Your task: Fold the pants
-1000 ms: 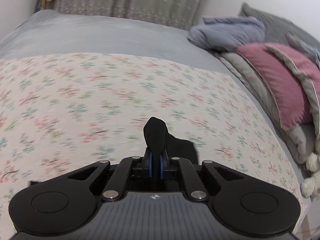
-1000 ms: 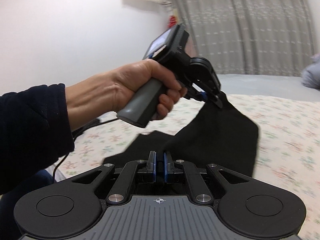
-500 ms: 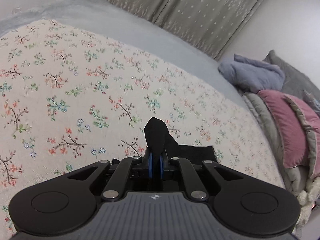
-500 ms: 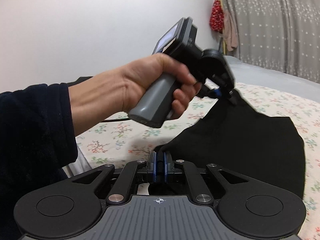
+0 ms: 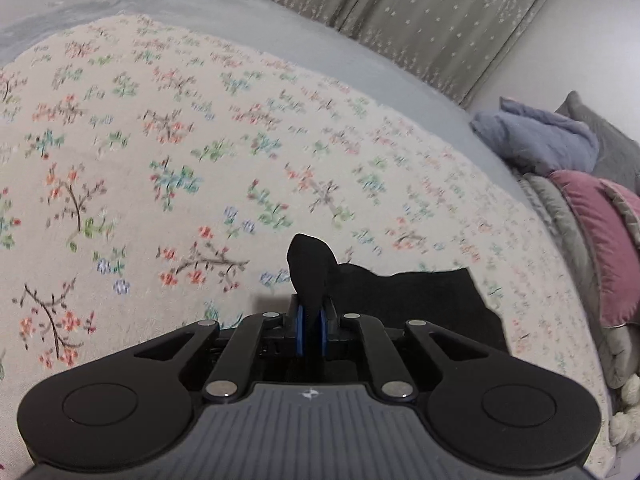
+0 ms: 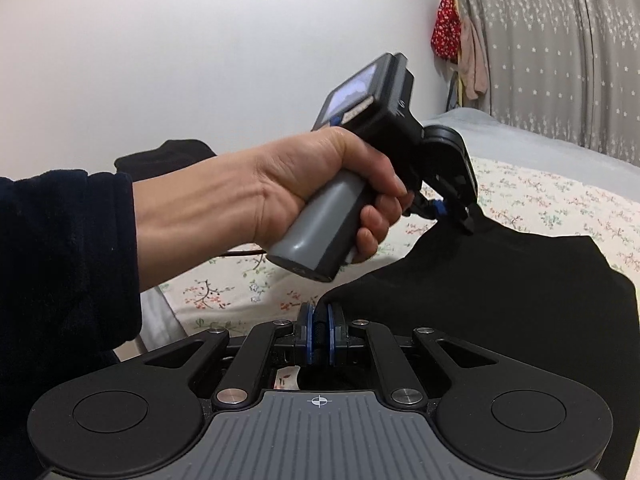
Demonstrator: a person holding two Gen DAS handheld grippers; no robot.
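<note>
The black pants (image 6: 500,304) hang between my two grippers above a floral bedspread (image 5: 160,168). My left gripper (image 5: 310,320) is shut on a bunched edge of the pants (image 5: 310,268), with more black cloth spreading to its right. My right gripper (image 6: 319,328) is shut on another edge of the pants. In the right wrist view the left gripper (image 6: 460,216), held by a hand, pinches the cloth higher up and further away.
A grey sheet (image 5: 280,28) covers the far part of the bed, with curtains (image 5: 400,12) behind. A blue-grey blanket (image 5: 540,140) and a pink pillow (image 5: 600,232) lie at the right. A white wall (image 6: 200,60) stands at the left.
Both grippers have kept their hold on the pants. The left gripper has dropped closer to the bedspread, and the cloth between the grippers has spread wider.
</note>
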